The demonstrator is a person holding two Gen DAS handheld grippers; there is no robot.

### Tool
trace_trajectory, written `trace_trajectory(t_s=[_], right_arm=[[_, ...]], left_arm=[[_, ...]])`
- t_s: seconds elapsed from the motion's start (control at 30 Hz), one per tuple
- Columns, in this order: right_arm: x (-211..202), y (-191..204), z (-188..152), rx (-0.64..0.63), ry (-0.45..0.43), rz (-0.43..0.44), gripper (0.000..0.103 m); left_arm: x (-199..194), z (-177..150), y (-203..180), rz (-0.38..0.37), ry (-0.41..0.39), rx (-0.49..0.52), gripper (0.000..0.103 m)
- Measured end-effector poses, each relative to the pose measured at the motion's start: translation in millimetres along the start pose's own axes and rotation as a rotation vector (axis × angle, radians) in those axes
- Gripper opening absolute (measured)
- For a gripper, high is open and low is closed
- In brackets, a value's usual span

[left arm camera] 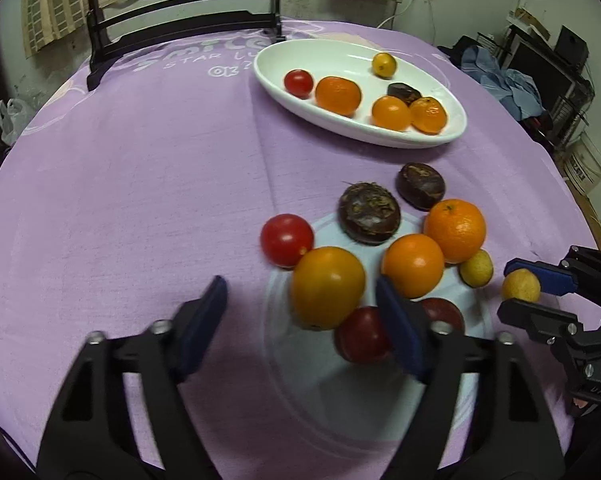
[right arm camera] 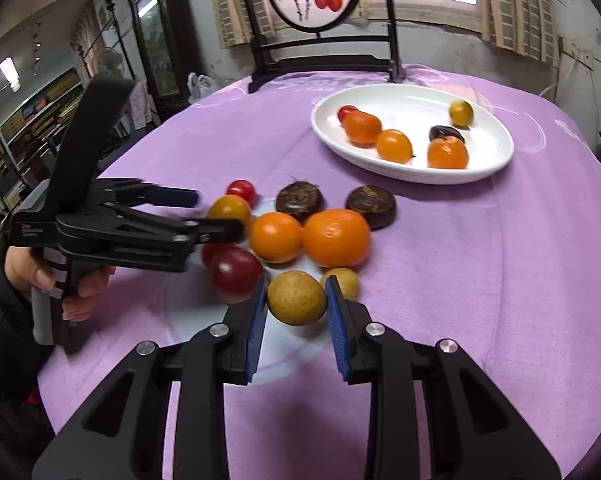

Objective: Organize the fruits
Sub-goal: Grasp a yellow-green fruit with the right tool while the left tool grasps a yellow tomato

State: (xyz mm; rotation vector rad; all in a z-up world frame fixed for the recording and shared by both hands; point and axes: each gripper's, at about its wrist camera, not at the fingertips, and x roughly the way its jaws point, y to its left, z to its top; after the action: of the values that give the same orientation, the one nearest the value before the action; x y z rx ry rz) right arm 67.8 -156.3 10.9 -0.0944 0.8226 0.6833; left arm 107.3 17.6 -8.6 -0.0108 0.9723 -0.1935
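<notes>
Nearest the lens, the left gripper [left arm camera: 300,320] stood wide open around a yellow-orange tomato [left arm camera: 327,287] at lower centre, gripping nothing. At the right edge, the right gripper [right arm camera: 297,307] pinched a small yellow fruit [right arm camera: 296,298] between blue pads. The white dish [left arm camera: 452,136] of fruit sat upper right.

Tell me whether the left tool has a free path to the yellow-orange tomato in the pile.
Probably yes. The left tool is open, and the yellow-orange tomato already sits between its pads with nothing ahead of it; a dark red tomato crowds the right pad.
</notes>
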Motion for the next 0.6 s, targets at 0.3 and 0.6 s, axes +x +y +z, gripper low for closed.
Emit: trace_trajectory(t_s=[0.3, 0.6], right_arm=[[3, 5, -1, -0.007, 0.010, 0.012, 0.031], [-2, -4, 1, 0.037, -0.037, 0.028, 0.031]], left_arm=[[11, 5, 0, -0.081, 0.029, -0.054, 0.056], [-8, 4, -2, -0.013, -0.046, -0.036, 0.039]])
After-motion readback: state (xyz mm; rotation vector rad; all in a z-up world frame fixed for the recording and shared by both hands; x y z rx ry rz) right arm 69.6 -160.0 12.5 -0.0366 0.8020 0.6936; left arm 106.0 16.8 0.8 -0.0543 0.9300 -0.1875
